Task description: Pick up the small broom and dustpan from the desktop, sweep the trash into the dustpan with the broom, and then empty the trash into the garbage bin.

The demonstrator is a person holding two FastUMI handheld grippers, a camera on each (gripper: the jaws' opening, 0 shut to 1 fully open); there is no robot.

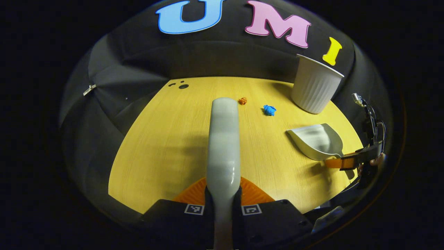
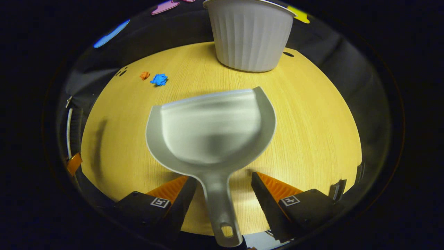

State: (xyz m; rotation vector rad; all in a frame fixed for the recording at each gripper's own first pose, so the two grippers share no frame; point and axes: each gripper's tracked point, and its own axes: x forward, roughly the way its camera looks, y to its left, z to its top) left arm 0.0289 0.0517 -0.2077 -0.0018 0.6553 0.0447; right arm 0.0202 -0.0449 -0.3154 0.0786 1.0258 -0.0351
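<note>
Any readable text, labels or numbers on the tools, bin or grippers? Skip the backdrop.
None readable.
Marker squares on the left gripper and right gripper: black-and-white patterns, no words.
Broom handle: plain, no print.
Dustpan: plain, no print.
Garbage bin: ribbed, no label visible.

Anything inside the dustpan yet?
No. The dustpan scoop looks bare; the orange scrap and blue scrap lie on the desktop. The bin interior is hidden.
</note>
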